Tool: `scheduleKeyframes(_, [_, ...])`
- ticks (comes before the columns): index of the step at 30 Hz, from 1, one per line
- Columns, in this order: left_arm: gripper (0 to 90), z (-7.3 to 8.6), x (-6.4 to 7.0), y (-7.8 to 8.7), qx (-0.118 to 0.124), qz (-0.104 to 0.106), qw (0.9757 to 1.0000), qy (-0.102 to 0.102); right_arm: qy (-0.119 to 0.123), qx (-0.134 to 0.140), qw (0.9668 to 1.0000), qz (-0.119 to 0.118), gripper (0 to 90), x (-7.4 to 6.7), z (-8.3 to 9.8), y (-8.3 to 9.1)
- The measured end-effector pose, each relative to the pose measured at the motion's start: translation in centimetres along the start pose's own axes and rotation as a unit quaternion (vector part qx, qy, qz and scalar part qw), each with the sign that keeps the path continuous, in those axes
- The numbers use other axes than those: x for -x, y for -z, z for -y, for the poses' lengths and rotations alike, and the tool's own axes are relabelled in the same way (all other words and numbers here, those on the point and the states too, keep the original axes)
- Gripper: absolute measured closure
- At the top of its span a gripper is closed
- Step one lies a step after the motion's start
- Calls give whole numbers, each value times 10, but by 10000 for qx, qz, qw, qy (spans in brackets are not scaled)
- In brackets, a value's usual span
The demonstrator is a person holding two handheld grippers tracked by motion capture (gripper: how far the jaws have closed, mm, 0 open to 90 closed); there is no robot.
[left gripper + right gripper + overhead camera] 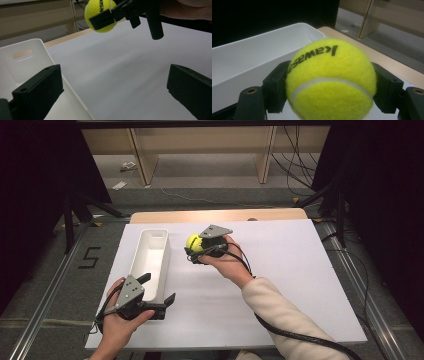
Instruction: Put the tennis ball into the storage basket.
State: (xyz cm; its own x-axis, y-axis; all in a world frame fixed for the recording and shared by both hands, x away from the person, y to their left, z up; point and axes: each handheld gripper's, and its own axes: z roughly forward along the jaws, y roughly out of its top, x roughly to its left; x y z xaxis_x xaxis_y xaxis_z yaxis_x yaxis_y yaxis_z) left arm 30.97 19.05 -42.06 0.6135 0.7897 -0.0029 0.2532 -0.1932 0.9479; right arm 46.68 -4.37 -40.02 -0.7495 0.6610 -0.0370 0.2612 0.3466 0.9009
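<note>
A yellow tennis ball [193,242] is held clamped between the jaws of the right gripper [196,246], lifted off the white table [280,280] and carried just beside the long white bin [150,262], at about three o'clock from the bin's far half. In the right gripper view the ball [329,80] is seen pressed on both sides by the black pads, with the bin's wall [249,60] close behind it. The left gripper [159,296] is held with its jaws standing wide apart and empty, at the bin's near end, one jaw over the bin and the other over the table. The step in hand is judged to be the delivery of the ball into the bin. The ball should be brought well over the rim and centred across the narrow width before release. It should be lowered close to the floor of the bin, since a drop from height would likely be answered by a bounce out. The left gripper is best kept clear of the path.
</note>
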Motion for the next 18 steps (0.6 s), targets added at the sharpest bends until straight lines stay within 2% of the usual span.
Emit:
scheduleKeyframes(9, [0,0,-1,0,5,2,10000,-19,69,-23,9999,-87,268,-7,-8,-7])
scheduleKeyframes(18, [0,0,-1,1,2,-10,10000,46,91,10,9999,-127,268,-12,-12,-13])
